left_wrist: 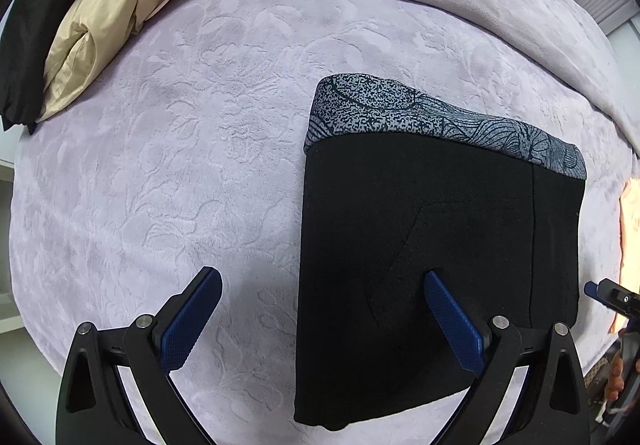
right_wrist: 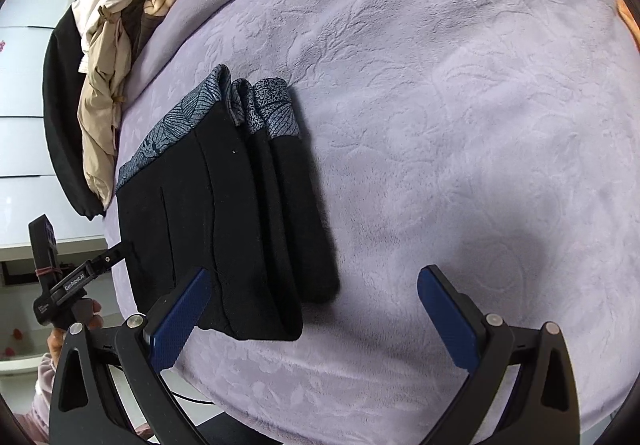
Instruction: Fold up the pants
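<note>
The pants (left_wrist: 432, 265) lie folded into a compact stack on the bed (left_wrist: 180, 165). Both my left gripper (left_wrist: 322, 319) and right gripper (right_wrist: 314, 319) hover with jaws spread, holding nothing. I judge folding nearly finished; next, perhaps a final smoothing.

Both wrist views look down from close above the embossed lilac plush blanket (left_wrist: 160, 145); each frames the folded black pants with grey patterned waistband (right_wrist: 224, 213).
</note>
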{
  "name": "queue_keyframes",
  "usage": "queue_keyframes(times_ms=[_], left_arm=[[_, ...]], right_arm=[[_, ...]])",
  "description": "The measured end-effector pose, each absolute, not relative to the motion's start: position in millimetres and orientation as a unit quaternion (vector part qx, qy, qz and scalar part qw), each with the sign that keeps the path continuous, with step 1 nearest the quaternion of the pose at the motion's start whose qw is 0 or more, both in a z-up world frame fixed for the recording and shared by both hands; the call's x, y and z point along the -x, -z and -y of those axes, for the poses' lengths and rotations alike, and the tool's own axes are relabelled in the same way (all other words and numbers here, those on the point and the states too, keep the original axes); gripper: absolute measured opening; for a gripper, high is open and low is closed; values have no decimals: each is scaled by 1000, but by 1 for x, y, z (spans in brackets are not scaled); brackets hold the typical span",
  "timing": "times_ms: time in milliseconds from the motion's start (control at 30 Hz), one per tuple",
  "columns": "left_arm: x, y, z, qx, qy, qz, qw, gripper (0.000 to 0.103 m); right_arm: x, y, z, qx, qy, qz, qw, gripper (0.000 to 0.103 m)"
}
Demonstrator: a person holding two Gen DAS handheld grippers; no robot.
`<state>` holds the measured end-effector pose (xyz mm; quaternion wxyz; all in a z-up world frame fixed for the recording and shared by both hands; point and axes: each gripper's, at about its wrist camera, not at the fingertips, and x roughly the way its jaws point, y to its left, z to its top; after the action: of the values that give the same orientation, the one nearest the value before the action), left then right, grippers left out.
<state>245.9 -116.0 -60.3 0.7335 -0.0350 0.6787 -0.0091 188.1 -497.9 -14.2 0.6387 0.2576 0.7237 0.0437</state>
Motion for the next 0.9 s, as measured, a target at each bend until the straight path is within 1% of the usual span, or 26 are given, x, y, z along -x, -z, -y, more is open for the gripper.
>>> queue_keyframes(times_ms=[167,633,900], left_arm=[[-251,63,120,32,25,-682,730,101],[-276,84,120,64,88,-687,718,101],[-276,94,109,104,133,-683,711,101]], right_arm=[[-196,18,495,-270,-70,-718,638,103],[-208,31,502,-288,-85,-716,630,103],[-213,45,507,-320,-126,-707,618,103]])
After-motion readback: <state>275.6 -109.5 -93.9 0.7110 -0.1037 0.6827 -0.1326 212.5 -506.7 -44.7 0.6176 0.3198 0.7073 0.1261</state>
